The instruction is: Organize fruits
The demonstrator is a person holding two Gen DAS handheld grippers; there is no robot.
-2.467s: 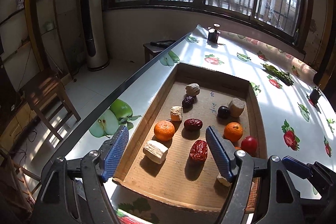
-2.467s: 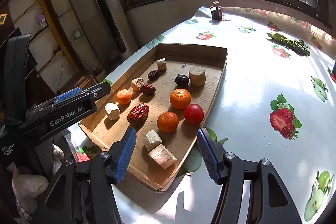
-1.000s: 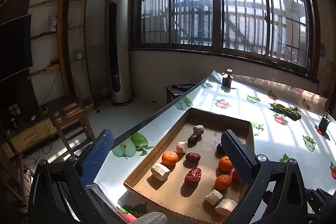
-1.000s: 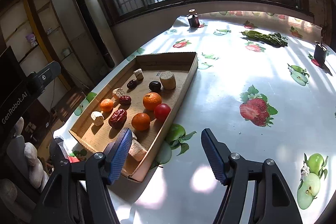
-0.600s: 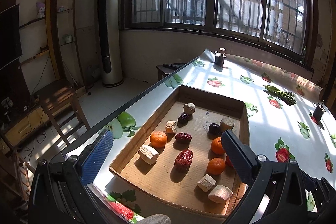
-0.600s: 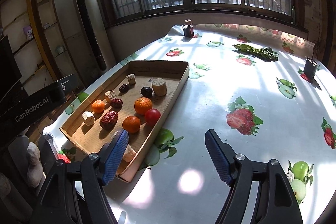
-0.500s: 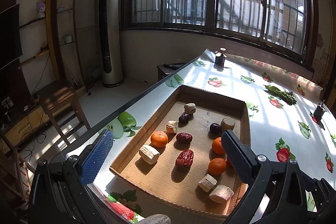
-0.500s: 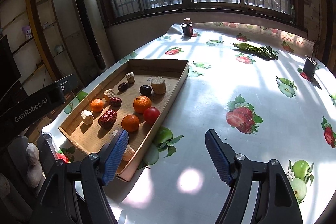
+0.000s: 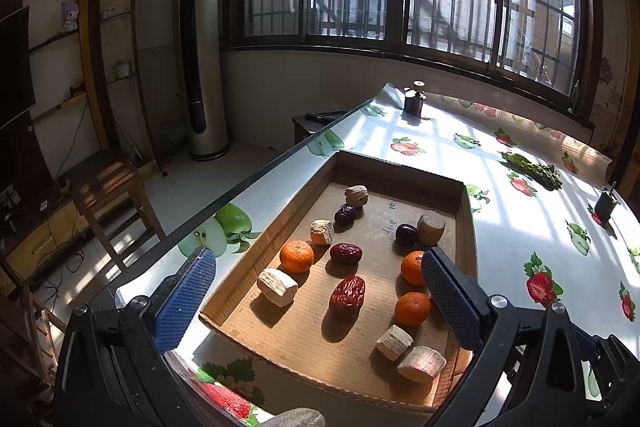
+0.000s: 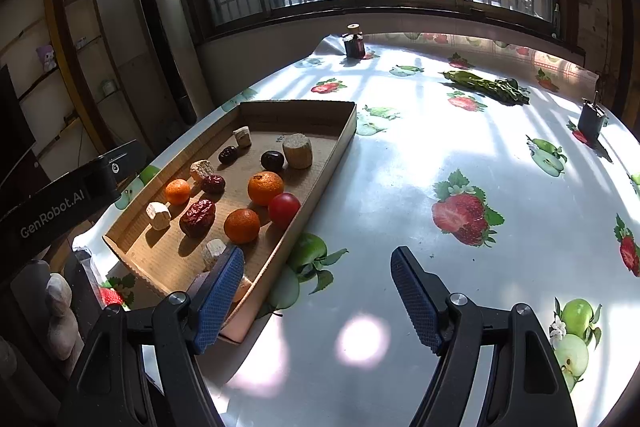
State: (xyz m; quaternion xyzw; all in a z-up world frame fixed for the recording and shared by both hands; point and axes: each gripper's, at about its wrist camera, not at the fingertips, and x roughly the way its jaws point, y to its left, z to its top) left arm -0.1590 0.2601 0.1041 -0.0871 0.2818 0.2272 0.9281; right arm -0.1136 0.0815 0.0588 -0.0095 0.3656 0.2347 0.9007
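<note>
A shallow cardboard tray (image 9: 400, 175) (image 10: 344, 131) lies on the table. It holds three oranges (image 9: 296, 257) (image 10: 265, 188), red dates (image 9: 347, 293) (image 10: 197, 213), a red tomato (image 10: 284, 209), a dark plum (image 9: 406, 233) (image 10: 272, 160) and several pale root chunks (image 9: 277, 287). My left gripper (image 9: 320, 299) is open and empty, held above the tray's near end. My right gripper (image 10: 318, 297) is open and empty, above the tablecloth just right of the tray's near corner.
The table carries a fruit-print cloth (image 10: 460, 211). A dark jar (image 10: 354, 45) stands at the far edge, green vegetables (image 10: 486, 83) lie far right, and a small dark holder (image 10: 590, 119) stands at the right. A wooden chair (image 9: 108, 195) and a tower fan (image 9: 200, 55) stand left of the table.
Both grippers pulled back and up from the tray, then the left dipped slightly closer again. Both stay open and empty. The fruits have not moved.
</note>
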